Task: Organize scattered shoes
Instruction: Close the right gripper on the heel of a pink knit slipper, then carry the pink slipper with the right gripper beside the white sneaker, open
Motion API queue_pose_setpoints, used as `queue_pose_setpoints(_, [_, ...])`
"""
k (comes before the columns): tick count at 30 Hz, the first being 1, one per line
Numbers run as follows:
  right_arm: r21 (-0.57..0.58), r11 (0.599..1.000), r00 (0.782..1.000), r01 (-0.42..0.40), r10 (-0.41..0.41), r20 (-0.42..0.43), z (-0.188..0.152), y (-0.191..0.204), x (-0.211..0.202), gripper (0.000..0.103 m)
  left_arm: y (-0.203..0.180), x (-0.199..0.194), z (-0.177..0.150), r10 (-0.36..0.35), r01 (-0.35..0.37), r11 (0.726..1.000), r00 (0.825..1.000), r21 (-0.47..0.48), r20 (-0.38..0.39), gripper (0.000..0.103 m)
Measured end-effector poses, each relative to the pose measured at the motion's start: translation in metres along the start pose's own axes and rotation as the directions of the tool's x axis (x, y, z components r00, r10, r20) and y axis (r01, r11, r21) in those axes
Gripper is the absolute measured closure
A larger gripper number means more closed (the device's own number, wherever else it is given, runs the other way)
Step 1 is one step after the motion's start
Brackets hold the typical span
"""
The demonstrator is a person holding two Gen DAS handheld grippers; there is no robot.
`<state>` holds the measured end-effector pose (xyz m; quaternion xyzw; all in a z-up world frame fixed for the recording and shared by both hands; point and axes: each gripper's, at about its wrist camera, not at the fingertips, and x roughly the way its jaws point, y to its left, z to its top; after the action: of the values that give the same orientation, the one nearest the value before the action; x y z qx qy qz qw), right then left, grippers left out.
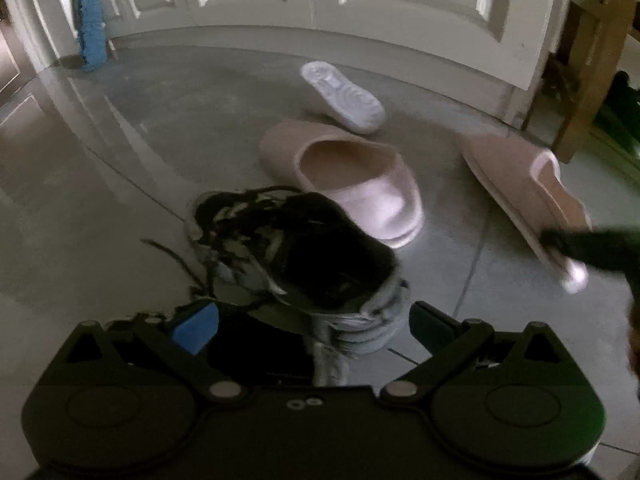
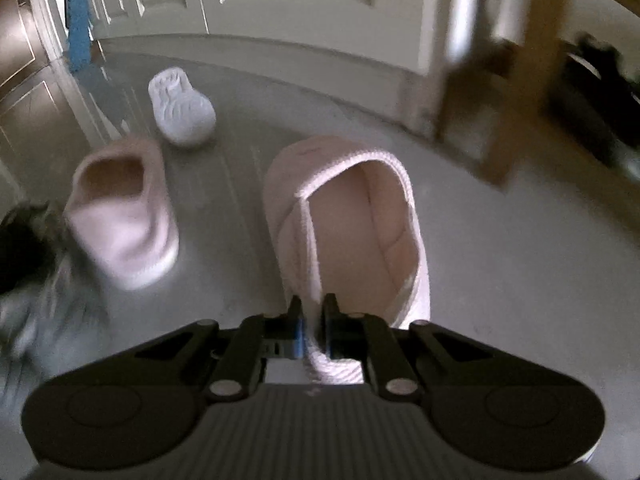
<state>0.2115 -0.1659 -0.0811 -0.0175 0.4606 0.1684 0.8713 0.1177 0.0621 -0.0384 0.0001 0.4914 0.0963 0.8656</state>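
Right gripper (image 2: 313, 320) pinched on heel rim of pink slipper (image 2: 348, 220); long axis straight ahead. Left gripper (image 1: 314, 320) wide open, empty, astride grey sneaker (image 1: 296, 256).

Dark laced sneaker (image 1: 296, 256): heel hidden between the left gripper's fingers; in the right wrist view a smeared shape cut off by the left edge (image 2: 24, 248).
Wooden furniture leg (image 2: 520, 80): motion-blurred; dark items behind it unidentifiable.
Pink slipper (image 2: 352, 224): heel rim hidden by the right gripper (image 2: 312, 328).
Blue object by the doors (image 1: 90, 28): too small to identify.
Right gripper's finger (image 1: 592, 246): cut off at the right edge.
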Motion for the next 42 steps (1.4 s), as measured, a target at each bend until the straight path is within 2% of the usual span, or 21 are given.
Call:
queue_pose_setpoints(3, [0.026, 0.999, 0.999, 0.039, -0.038, -0.025, -0.051, -0.015, -0.048, 0.092, -0.021, 0.000, -0.004, -0.032, 0.032, 0.999, 0.999, 0.039, 0.011, 0.000])
queue_pose_setpoints(8, [0.111, 0.988, 0.992, 0.112, -0.105, -0.063, -0.111, -0.045, -0.107, 0.092, -0.059, 0.005, -0.012, -0.093, 0.094, 0.988, 0.996, 0.123, -0.007, 0.000])
queue_pose_setpoints(13, [0.260, 0.946, 0.979, 0.191, -0.162, -0.127, -0.169, -0.059, -0.154, 0.092, -0.098, 0.002, -0.020, -0.139, 0.138, 0.965, 0.990, 0.221, -0.011, 0.000])
queue_pose_setpoints(15, [0.281, 0.939, 0.977, 0.197, -0.163, -0.140, -0.183, -0.055, -0.160, 0.092, -0.111, 0.002, -0.023, -0.154, 0.153, 0.955, 0.988, 0.253, -0.017, 0.000])
queue_pose_setpoints(17, [0.252, 0.947, 0.978, 0.197, -0.170, -0.123, -0.196, -0.044, -0.167, 0.092, -0.121, 0.002, -0.027, -0.160, 0.160, 0.946, 0.987, 0.282, -0.022, 0.000])
queue_pose_setpoints(20, [0.238, 0.952, 0.978, 0.191, -0.165, -0.126, -0.202, -0.043, -0.171, 0.092, -0.129, 0.003, -0.031, -0.161, 0.162, 0.938, 0.987, 0.307, -0.028, 0.000])
queue_pose_setpoints(24, [0.275, 0.940, 0.974, 0.203, -0.163, -0.160, -0.206, -0.047, -0.172, 0.092, -0.132, 0.005, -0.036, -0.161, 0.168, 0.936, 0.986, 0.310, -0.047, 0.000])
queue_pose_setpoints(28, [0.288, 0.936, 0.964, 0.204, -0.142, -0.223, -0.213, -0.032, -0.164, 0.081, -0.130, -0.001, -0.038, -0.154, 0.157, 0.937, 0.987, 0.313, -0.034, 0.000])
queue_pose_setpoints(29, [0.282, 0.936, 0.963, 0.210, -0.147, -0.227, -0.213, -0.027, -0.163, 0.062, -0.130, -0.001, -0.038, -0.152, 0.155, 0.937, 0.988, 0.313, -0.032, 0.000])
queue_pose_setpoints(30, [0.275, 0.936, 0.964, 0.219, -0.165, -0.208, -0.211, -0.024, -0.165, 0.050, -0.128, -0.002, -0.038, -0.147, 0.147, 0.939, 0.989, 0.311, -0.026, 0.000])
queue_pose_setpoints(31, [0.271, 0.935, 0.966, 0.229, -0.184, -0.182, -0.208, -0.023, -0.169, 0.033, -0.128, -0.003, -0.039, -0.144, 0.145, 0.940, 0.989, 0.309, -0.025, 0.000])
queue_pose_setpoints(33, [0.314, 0.927, 0.978, 0.207, -0.182, -0.105, -0.199, -0.030, -0.178, 0.030, -0.126, -0.003, -0.040, -0.142, 0.145, 0.940, 0.989, 0.307, -0.031, 0.000])
queue_pose_setpoints(36, [0.466, 0.873, 0.989, 0.142, -0.106, -0.104, -0.189, -0.053, -0.173, 0.030, -0.126, -0.003, -0.040, -0.134, 0.138, 0.944, 0.990, 0.299, -0.034, 0.000])
queue_pose_setpoints(38, [0.653, 0.748, 0.992, 0.118, -0.059, -0.111, -0.188, -0.079, -0.161, 0.031, -0.125, -0.005, -0.040, -0.136, 0.139, 0.945, 0.990, 0.297, -0.031, 0.000])
queue_pose_setpoints(40, [0.718, 0.684, 0.991, 0.130, -0.079, -0.104, -0.185, -0.090, -0.151, 0.032, -0.124, -0.008, -0.040, -0.137, 0.138, 0.944, 0.990, 0.299, -0.023, 0.000])
queue_pose_setpoints(42, [0.750, 0.640, 0.986, 0.163, -0.126, -0.107, -0.180, -0.096, -0.141, 0.032, -0.124, -0.009, -0.040, -0.133, 0.131, 0.944, 0.991, 0.304, -0.015, 0.000])
